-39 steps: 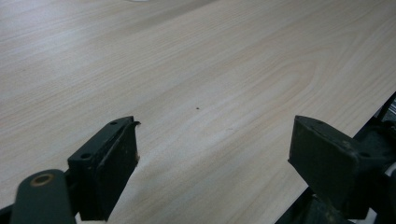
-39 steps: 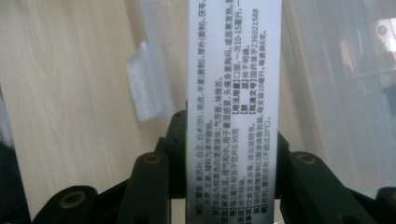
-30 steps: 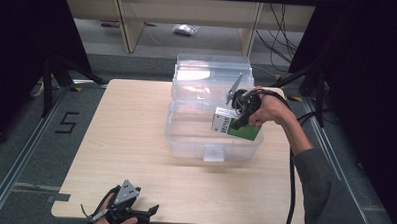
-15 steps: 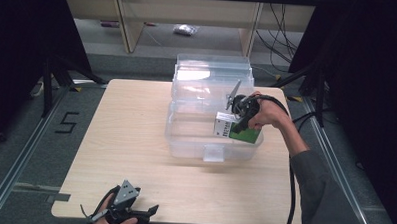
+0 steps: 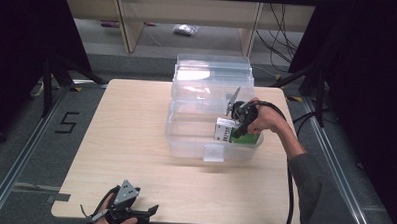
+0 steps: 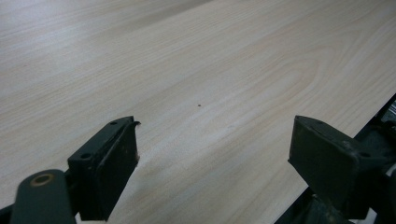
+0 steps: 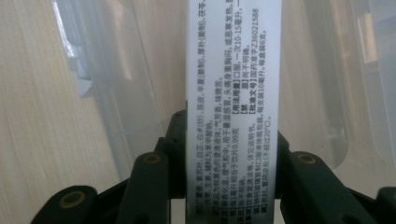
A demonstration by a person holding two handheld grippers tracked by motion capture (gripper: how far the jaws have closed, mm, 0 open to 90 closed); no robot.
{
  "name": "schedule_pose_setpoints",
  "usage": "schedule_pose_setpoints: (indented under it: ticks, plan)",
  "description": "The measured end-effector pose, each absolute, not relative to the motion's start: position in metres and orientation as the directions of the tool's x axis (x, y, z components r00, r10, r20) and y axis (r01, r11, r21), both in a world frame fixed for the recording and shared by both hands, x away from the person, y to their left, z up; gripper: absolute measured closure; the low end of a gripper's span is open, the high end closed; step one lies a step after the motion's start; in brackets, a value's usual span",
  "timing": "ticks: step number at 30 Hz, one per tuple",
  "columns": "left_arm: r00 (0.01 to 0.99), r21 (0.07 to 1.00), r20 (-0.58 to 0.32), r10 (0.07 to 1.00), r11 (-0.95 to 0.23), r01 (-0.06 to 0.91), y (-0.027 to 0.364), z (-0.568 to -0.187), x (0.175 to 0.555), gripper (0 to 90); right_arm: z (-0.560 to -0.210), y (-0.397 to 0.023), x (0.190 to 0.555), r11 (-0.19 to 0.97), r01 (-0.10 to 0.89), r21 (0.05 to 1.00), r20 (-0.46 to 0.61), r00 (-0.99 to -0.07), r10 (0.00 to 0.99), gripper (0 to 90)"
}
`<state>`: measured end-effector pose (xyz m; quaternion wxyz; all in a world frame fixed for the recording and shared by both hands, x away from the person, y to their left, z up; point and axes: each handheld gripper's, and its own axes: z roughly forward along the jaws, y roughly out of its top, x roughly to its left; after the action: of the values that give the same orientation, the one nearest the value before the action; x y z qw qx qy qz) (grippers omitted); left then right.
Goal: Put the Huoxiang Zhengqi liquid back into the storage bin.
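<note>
White-and-green printed cardboard box (image 5: 231,131) clamped in right tool (image 5: 238,124), inside clear plastic bin (image 5: 185,136) at its right end. Bin on pale wooden bench (image 5: 125,134). Left tool (image 6: 215,154) gaping, nothing gripped, low over bench's near edge.

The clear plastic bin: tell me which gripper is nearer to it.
Right. The right gripper is inside the clear plastic bin, holding a box; the left gripper sits at the table's near edge.
</note>
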<state>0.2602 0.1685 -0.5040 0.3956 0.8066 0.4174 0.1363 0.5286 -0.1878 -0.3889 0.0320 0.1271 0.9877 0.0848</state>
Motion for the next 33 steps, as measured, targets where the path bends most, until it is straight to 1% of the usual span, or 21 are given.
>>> schedule_pose_setpoints:
  ticks: [7,9,10,11,12,14,16,21,23,24,25,28,33]
  plan:
    - [0.617,0.752,-0.112,0.779,-0.340,0.565,0.168,-0.504,0.261,14.9,-0.396,-0.189,0.530,0.961,0.229,0.156,-0.042,-0.970,0.238,64.6]
    - [0.617,0.752,-0.111,0.779,-0.340,0.565,0.169,-0.504,0.261,14.9,-0.397,-0.189,0.529,0.957,0.246,0.155,-0.051,-0.965,0.257,64.6]
    - [0.617,0.751,-0.111,0.779,-0.341,0.565,0.169,-0.504,0.261,14.9,-0.397,-0.189,0.530,0.961,0.230,0.156,-0.050,-0.969,0.240,64.5]
    - [0.617,0.751,-0.110,0.779,-0.341,0.565,0.169,-0.504,0.261,14.9,-0.398,-0.188,0.528,0.954,0.258,0.153,-0.042,-0.963,0.267,64.5]
    - [0.617,0.751,-0.111,0.779,-0.341,0.565,0.169,-0.504,0.261,14.9,-0.398,-0.188,0.528,0.954,0.260,0.150,-0.043,-0.962,0.269,64.4]
    - [0.618,0.752,-0.110,0.779,-0.342,0.564,0.169,-0.504,0.261,14.9,-0.400,-0.187,0.531,0.963,0.227,0.143,-0.050,-0.970,0.236,64.3]
    - [0.618,0.752,-0.110,0.779,-0.342,0.564,0.169,-0.504,0.261,14.9,-0.401,-0.187,0.531,0.960,0.242,0.143,-0.044,-0.967,0.251,64.2]
    - [0.620,0.750,-0.110,0.777,-0.344,0.564,0.169,-0.504,0.261,14.9,-0.403,-0.186,0.532,0.965,0.227,0.131,-0.039,-0.972,0.234,63.1]
    - [0.621,0.751,-0.109,0.776,-0.345,0.562,0.169,-0.505,0.261,14.9,-0.402,-0.187,0.532,0.960,0.249,0.128,-0.041,-0.966,0.256,62.3]
    - [0.623,0.751,-0.107,0.775,-0.347,0.561,0.169,-0.505,0.261,14.9,-0.402,-0.187,0.532,0.962,0.240,0.132,-0.043,-0.968,0.247,62.0]
    - [0.620,0.756,-0.119,0.776,-0.334,0.563,0.168,-0.505,0.260,14.9,-0.401,-0.187,0.530,0.955,0.263,0.137,-0.034,-0.962,0.269,62.2]
    - [0.622,0.752,-0.112,0.775,-0.343,0.563,0.168,-0.505,0.261,14.9,-0.391,-0.189,0.530,0.951,0.249,0.185,-0.021,-0.966,0.257,61.0]
    - [0.620,0.750,-0.109,0.777,-0.345,0.564,0.169,-0.505,0.261,14.9,-0.376,-0.192,0.526,0.940,0.272,0.204,-0.039,-0.958,0.285,58.6]
